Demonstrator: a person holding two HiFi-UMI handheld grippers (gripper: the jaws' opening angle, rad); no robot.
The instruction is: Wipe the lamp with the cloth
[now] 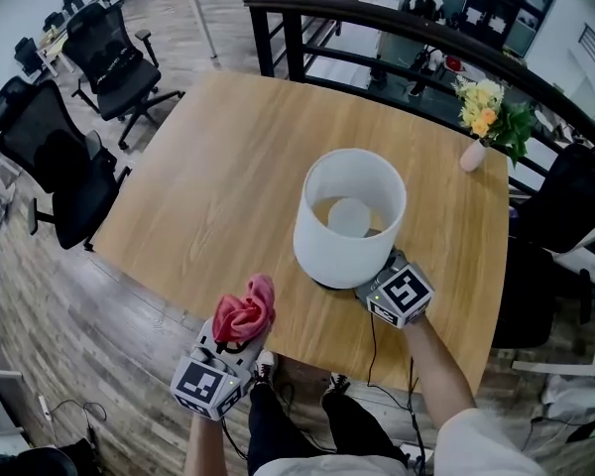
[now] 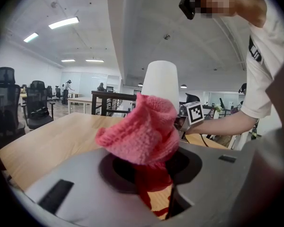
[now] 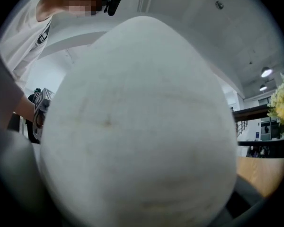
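Plainly, the left gripper (image 1: 234,339) pinched the cloth (image 1: 244,311) in its jaws, while the right gripper (image 1: 383,282) (jaws unreadable) sat beside the lamp (image 1: 347,228), which a hard wipe might tip.

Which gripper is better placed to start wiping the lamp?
Left. The left gripper holds the pink cloth, just short of the lamp; the right gripper sits at its base, no cloth showing.

Before me: wooden table (image 1: 208,186), pale top | far right corner: I see a small pale vase (image 1: 473,155), upright, holding yellow flowers (image 1: 488,102) | left, off the table: black office chairs (image 1: 55,162) on plank floor (image 1: 99,305) | far side: dark railing (image 1: 397,23) just beyond the table edge
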